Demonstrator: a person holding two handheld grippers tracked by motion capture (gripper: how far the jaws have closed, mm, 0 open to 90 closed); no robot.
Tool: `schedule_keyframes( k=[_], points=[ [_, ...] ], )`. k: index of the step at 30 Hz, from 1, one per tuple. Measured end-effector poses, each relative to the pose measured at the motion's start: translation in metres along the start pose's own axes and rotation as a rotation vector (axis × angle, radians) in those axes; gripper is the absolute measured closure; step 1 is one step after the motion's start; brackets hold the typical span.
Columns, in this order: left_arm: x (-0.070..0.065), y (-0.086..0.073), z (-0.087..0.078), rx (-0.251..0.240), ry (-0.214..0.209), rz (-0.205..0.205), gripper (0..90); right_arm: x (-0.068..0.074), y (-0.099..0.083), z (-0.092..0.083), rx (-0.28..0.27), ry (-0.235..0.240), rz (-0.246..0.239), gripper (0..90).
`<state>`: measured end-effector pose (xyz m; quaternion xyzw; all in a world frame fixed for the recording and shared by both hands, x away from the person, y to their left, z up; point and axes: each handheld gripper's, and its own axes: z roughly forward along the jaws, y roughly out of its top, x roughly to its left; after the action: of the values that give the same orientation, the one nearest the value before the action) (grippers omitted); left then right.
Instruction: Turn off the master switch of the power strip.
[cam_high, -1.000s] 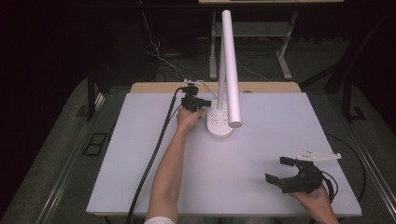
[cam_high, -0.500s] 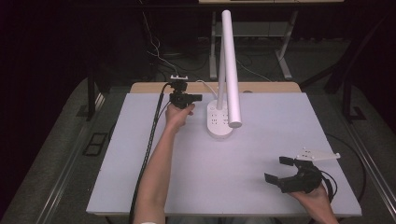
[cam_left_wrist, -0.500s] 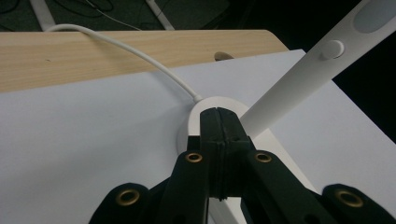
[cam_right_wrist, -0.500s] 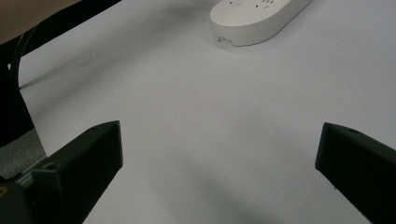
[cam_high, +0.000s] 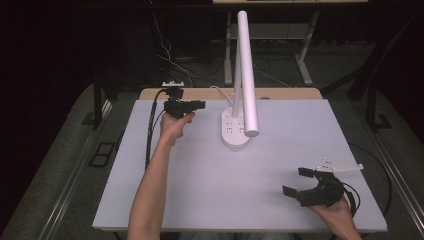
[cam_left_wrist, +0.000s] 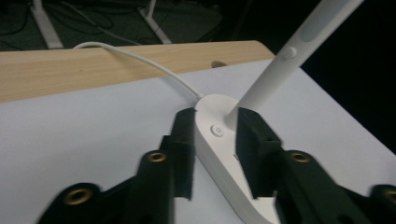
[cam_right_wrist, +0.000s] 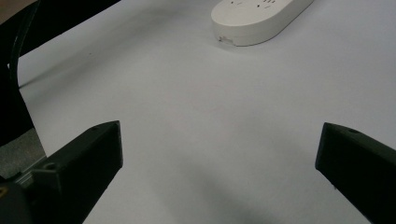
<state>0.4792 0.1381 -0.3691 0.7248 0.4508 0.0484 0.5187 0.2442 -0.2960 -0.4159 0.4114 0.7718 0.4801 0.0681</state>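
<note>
Left gripper (cam_high: 196, 105) fingers just opened, off the lamp (cam_high: 235, 131); right gripper (cam_high: 300, 181) wide, empty, over worktop (cam_high: 200, 190).

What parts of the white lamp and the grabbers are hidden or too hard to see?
- Lamp light: its underside faces away in the high view; on or off is unclear.
- Lamp base: the near end is cut off at the bottom edge of the left gripper view, behind the black jaws.
- Base sockets: cut by the top edge of the right gripper view.
- Left gripper: small and dark in the high view; its jaw gap is hard to read.
</note>
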Motion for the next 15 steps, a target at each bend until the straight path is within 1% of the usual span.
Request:
schedule_keyframes(
  k=[2, 3, 5, 6, 8, 11, 13, 15],
  points=[
    [0.0, -0.002, -0.008, -0.003, -0.014, 0.004, 50.6, 0.0, 0.0, 0.001, 0.001, -0.001, -0.008, 0.0],
    [0.0, -0.003, -0.011, 0.0, -0.016, 0.011, 45.4, 0.0, 0.0, 0.001, 0.002, 0.0, -0.007, 0.0],
    [0.0, -0.006, -0.019, 0.008, -0.034, 0.025, 32.4, 0.0, 0.0, 0.001, 0.002, 0.001, -0.003, 0.0],
    [0.0, -0.008, -0.023, 0.009, -0.039, 0.025, 27.3, 0.001, 0.0, 0.001, 0.001, 0.002, -0.005, 0.0],
    [0.001, -0.012, -0.03, 0.006, -0.041, 0.027, 21.3, 0.001, 0.0, 0.002, 0.0, 0.001, -0.009, 0.0],
    [0.001, -0.018, -0.04, 0.018, -0.037, 0.037, 14.1, 0.001, 0.0, 0.002, 0.002, 0.002, -0.007, 0.0],
    [0.0, -0.023, -0.047, 0.018, -0.035, 0.038, 13.4, 0.001, 0.0, 0.002, 0.002, 0.001, -0.007, 0.0],
    [-0.002, -0.028, -0.054, 0.015, -0.043, 0.035, 12.5, 0.001, 0.0, 0.002, 0.003, 0.001, -0.007, 0.0]
  ],
)
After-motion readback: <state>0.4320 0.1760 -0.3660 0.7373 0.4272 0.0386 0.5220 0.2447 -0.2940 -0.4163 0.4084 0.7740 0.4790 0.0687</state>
